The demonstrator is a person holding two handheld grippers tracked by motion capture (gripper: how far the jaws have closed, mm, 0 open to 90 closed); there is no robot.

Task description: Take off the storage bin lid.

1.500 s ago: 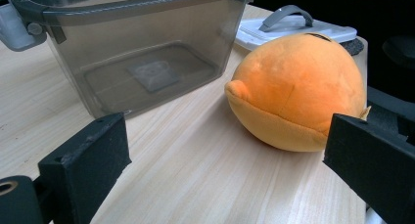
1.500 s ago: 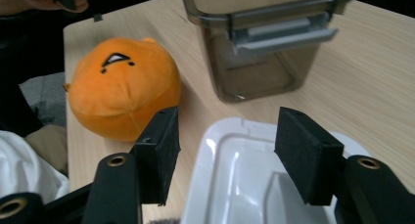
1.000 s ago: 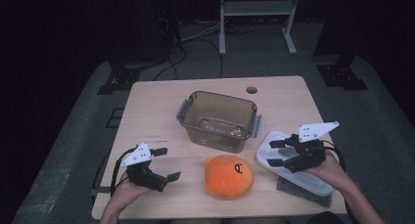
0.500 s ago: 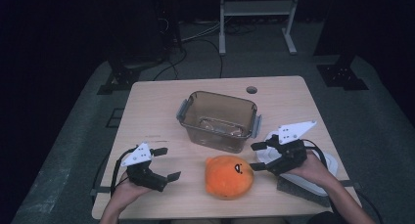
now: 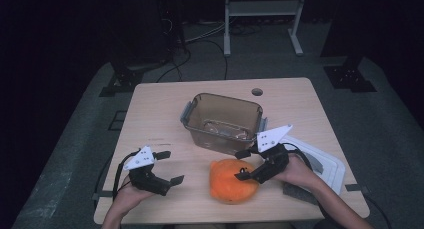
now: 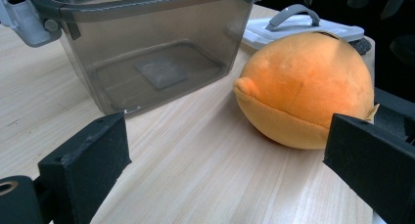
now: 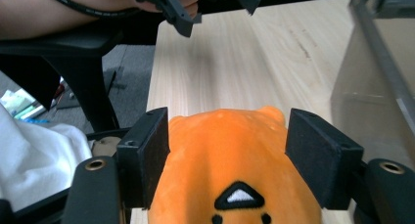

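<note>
Your right gripper (image 5: 243, 165) has moved leftward off the white lid (image 5: 325, 161) since the earlier frames and now sits over the orange plush toy (image 5: 231, 181) at the near edge of the table (image 5: 160, 109). In the right gripper view its jaws stand wide on either side of the toy (image 7: 235, 160), one pad close against the toy's left flank, the other just clear of the right; the plush is straddled, not squeezed. The toy lies where it lay a second ago, just in front of the brown translucent bin (image 5: 222, 121) and apart from it.

Your left gripper (image 5: 167, 166) has kept its place at the near left of the table, jaws spread wide with nothing between them. Its own view looks across bare wood to the toy (image 6: 303, 87) at right and the bin (image 6: 147, 53) at left, with the lid (image 6: 303, 31) lying flat behind the toy, its grey handle up.

Farther off, the bin is unmoved at the table's centre, open-topped, grey latches at its ends. A round hole (image 5: 257, 92) marks the far side of the tabletop
</note>
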